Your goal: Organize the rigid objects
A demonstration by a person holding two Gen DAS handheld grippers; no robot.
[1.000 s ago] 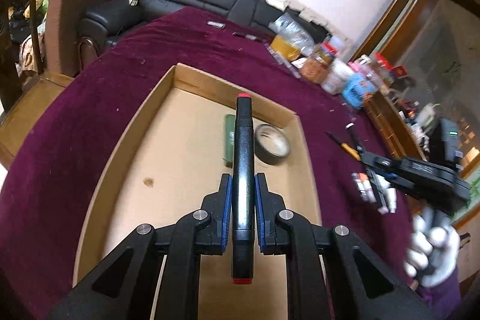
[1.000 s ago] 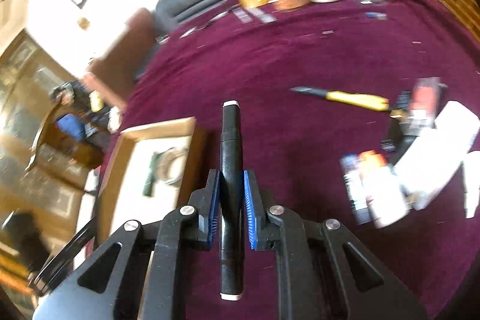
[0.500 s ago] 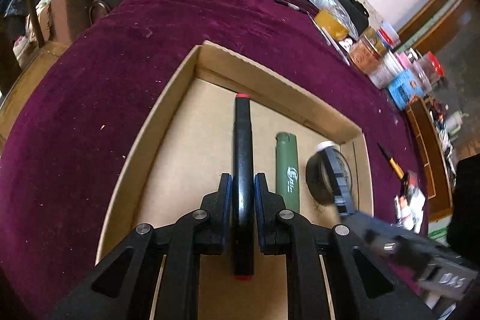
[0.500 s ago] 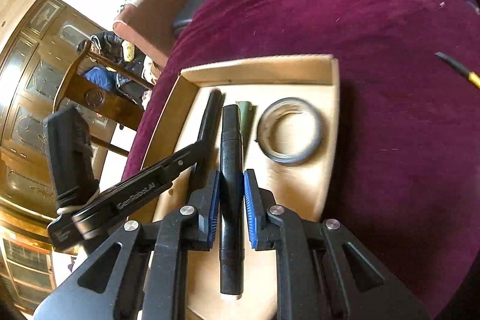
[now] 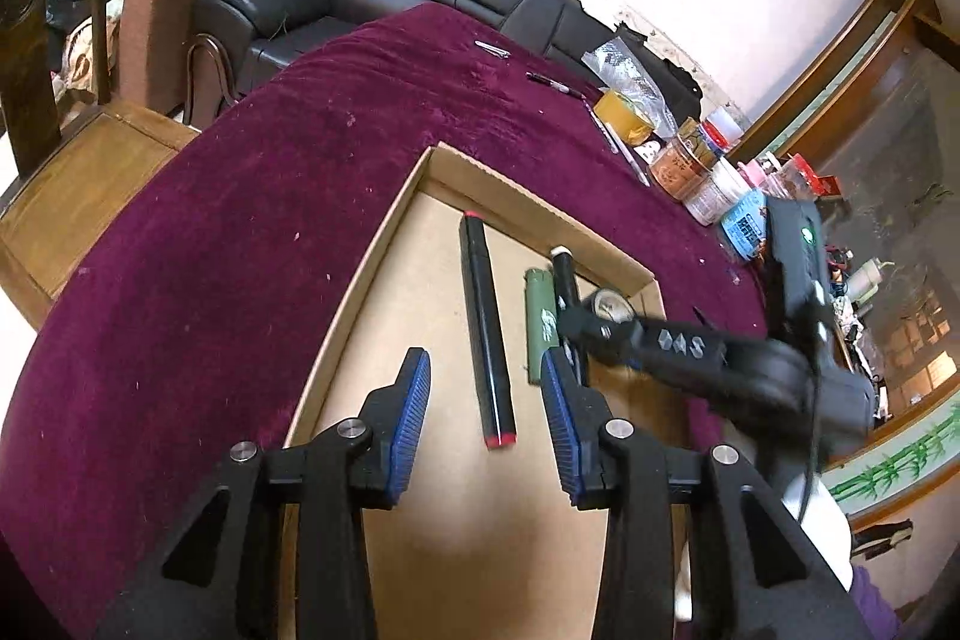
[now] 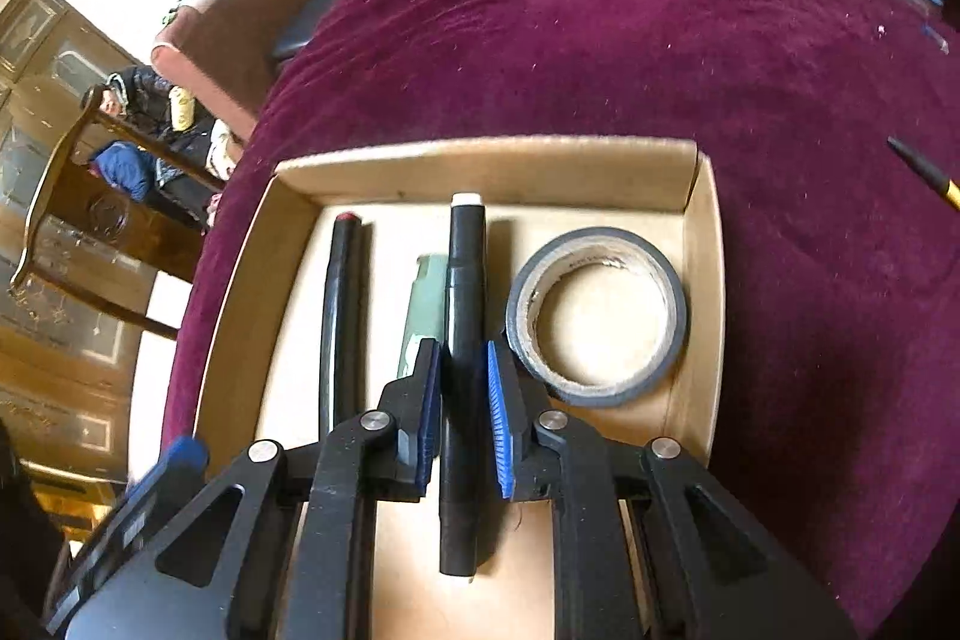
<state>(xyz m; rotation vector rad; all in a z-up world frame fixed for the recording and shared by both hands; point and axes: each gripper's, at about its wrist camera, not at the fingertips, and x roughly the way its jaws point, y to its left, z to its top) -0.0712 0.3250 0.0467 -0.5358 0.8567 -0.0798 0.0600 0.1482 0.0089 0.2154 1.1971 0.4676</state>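
red marker dropped in the box, white one still gripped

my left gripper (image 5: 485, 403) has just been opening; the red-capped marker (image 5: 483, 337) it clenched a second ago now lies loose in the cardboard box (image 6: 492, 166). my right gripper (image 6: 463, 412), now over the box, grasps the white-capped marker (image 6: 465, 316) between green lighter (image 6: 426, 304) and tape roll (image 6: 594, 316), hiding part of the lighter.

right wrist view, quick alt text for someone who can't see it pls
The right gripper is shut on a white-capped black marker over a cardboard tray, between a green lighter and a grey tape roll. A red-capped marker lies further left.
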